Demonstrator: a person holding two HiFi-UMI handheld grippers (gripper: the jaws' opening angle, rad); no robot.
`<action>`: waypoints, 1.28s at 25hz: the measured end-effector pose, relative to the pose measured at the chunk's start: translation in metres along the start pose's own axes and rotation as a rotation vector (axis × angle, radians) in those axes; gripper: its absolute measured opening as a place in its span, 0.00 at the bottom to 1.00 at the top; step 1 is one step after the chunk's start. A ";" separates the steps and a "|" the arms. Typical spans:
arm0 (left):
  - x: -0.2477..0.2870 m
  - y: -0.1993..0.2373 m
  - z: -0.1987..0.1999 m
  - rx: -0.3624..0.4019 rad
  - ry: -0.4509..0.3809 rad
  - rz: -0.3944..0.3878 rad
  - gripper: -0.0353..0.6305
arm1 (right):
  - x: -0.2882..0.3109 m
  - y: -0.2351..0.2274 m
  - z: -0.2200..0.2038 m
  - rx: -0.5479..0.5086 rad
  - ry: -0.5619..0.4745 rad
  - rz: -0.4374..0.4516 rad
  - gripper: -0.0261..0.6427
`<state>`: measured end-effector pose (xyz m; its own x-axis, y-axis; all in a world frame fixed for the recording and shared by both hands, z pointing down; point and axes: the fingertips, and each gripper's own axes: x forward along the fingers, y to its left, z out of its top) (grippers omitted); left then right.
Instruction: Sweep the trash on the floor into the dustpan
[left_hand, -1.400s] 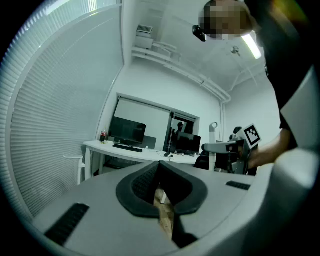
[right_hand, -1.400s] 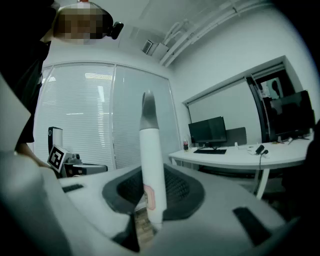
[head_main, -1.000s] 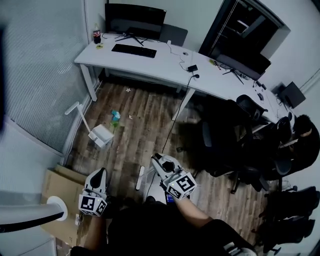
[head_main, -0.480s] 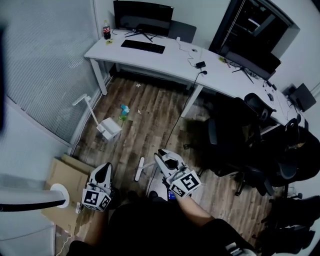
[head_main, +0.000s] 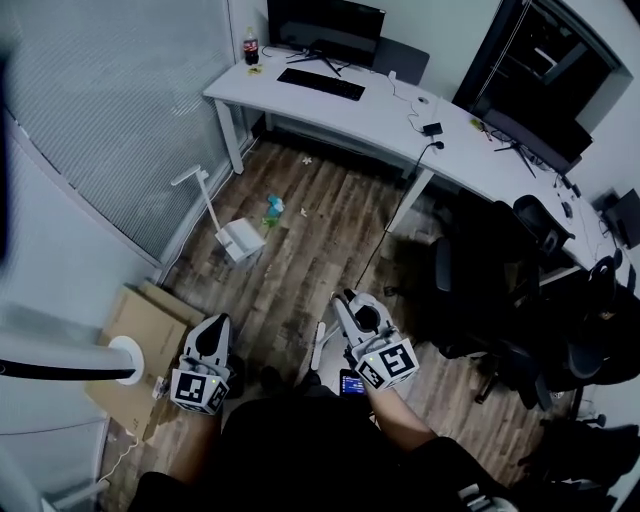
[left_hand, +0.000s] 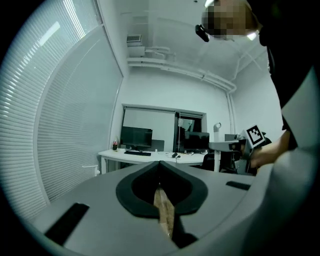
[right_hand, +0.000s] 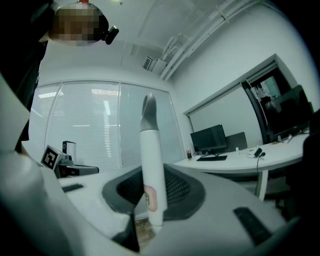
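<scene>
Left claw (head_main: 218, 323): pressed together, with nothing between the jaws. It points level, low in the head view, above the edge of a cardboard sheet (head_main: 140, 345).

Right claw (head_main: 346, 302): pinching a white broom handle (right_hand: 149, 165) with a grey tip. The handle stands upright between the jaws. The claw points level and sits to the right of the left claw, the two apart.

Dustpan (head_main: 241, 239): white, standing on the wooden floor (head_main: 300, 270) beside the blinds (head_main: 100, 120), with its long handle raised and tilted. It is well apart from both claws.

Trash (head_main: 272, 207): a blue-green piece lies on the floor just beside the dustpan, on the side towards the table (head_main: 400, 105). A small pale scrap lies near it, and a white scrap lies further off, close to the table's edge. None of it is in the dustpan.

Surroundings: the white table runs along the far wall and carries a monitor (head_main: 325, 20), a keyboard (head_main: 320, 84) and a bottle (head_main: 251, 46) at its left end. Dark chairs (head_main: 480, 290) stand to the right.
</scene>
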<state>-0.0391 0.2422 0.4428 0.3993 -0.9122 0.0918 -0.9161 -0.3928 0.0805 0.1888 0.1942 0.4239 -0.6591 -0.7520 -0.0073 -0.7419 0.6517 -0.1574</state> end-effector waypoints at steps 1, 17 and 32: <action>-0.001 -0.002 0.001 -0.001 -0.001 0.007 0.05 | -0.003 -0.002 -0.001 -0.001 0.004 -0.001 0.16; 0.000 -0.049 -0.007 0.000 -0.004 0.031 0.06 | -0.043 -0.036 0.000 0.068 -0.025 0.021 0.17; 0.022 -0.024 -0.007 -0.019 -0.006 0.084 0.26 | -0.019 -0.057 0.018 0.088 -0.061 0.081 0.17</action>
<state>-0.0080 0.2322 0.4499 0.3210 -0.9425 0.0928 -0.9453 -0.3129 0.0921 0.2461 0.1694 0.4149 -0.7056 -0.7038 -0.0827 -0.6713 0.7012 -0.2402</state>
